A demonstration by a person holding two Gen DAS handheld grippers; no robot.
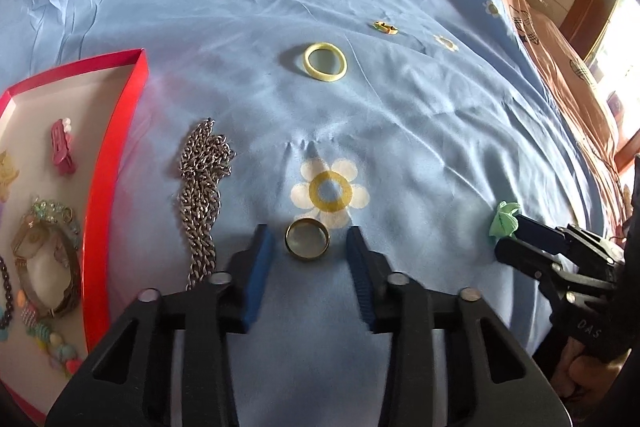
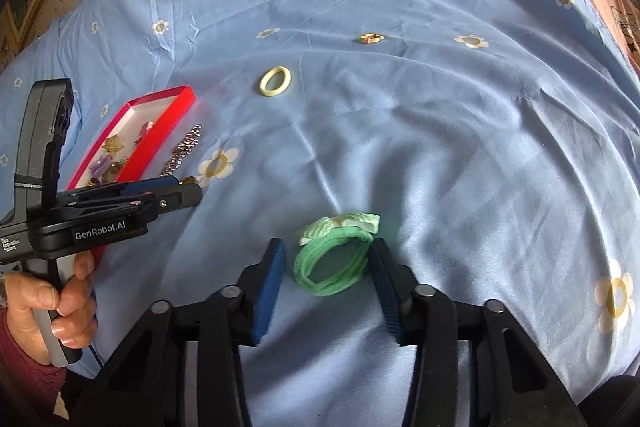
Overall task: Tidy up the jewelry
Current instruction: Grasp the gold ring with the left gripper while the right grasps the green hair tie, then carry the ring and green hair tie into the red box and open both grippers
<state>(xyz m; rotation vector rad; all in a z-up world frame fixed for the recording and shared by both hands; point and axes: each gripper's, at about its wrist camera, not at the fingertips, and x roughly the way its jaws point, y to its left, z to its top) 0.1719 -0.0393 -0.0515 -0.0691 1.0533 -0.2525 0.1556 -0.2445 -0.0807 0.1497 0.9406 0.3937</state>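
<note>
Left gripper (image 1: 310, 241) stood apart around the gold ring (image 1: 307, 242); right gripper (image 2: 328, 259) gaped around the green hair tie (image 2: 332, 263), box (image 1: 116, 147) at nine o'clock. Closing might have skidded the ring away.

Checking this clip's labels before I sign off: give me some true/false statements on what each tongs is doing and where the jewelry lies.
1. The left tongs stand open around the gold ring. True.
2. The right tongs grip the pale yellow bangle. False: they stand open around the green hair tie.
3. The silver chain lies inside the red box. False: it lies on the bedsheet beside the box.
4. The pink hair clip is in the box. True.
</note>
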